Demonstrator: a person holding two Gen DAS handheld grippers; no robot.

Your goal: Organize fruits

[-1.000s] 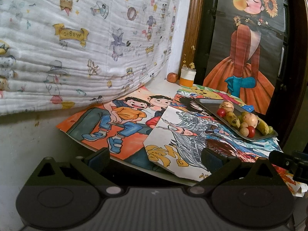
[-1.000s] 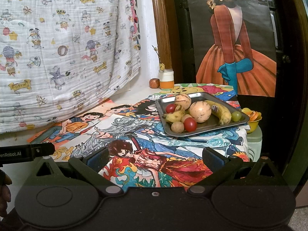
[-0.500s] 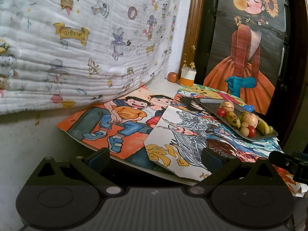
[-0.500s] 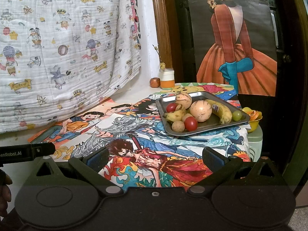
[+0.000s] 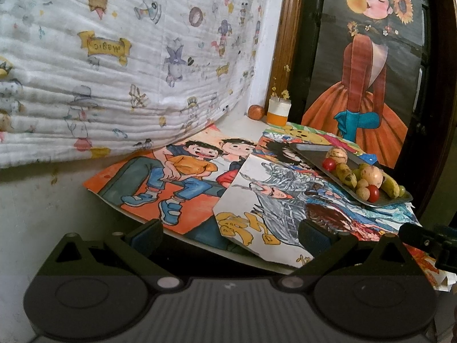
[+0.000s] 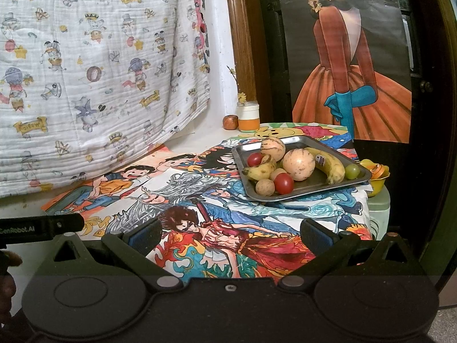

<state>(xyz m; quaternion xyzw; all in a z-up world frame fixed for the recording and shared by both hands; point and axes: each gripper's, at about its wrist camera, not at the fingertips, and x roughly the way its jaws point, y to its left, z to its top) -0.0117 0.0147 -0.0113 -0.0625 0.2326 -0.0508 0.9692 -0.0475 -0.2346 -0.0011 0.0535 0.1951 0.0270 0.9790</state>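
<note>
A metal tray (image 6: 354, 184) sits on a table covered with cartoon drawings and holds bananas (image 6: 328, 164), round tan fruits (image 6: 298, 164), red tomatoes (image 6: 283, 183) and a green grape (image 6: 352, 170). The tray also shows in the left wrist view (image 5: 311, 151) at the right. My right gripper (image 6: 230, 235) is open and empty, well short of the tray. My left gripper (image 5: 231, 235) is open and empty at the table's near left edge.
A small reddish fruit (image 6: 230, 121) and a white-and-orange jar (image 6: 249, 117) stand at the back by the wall. A yellow bowl (image 6: 377, 175) sits right of the tray. A patterned blanket (image 6: 85, 71) hangs at the left. A poster (image 6: 351, 57) is behind.
Both grippers have drifted only slightly; the tray and fruits are as before.
</note>
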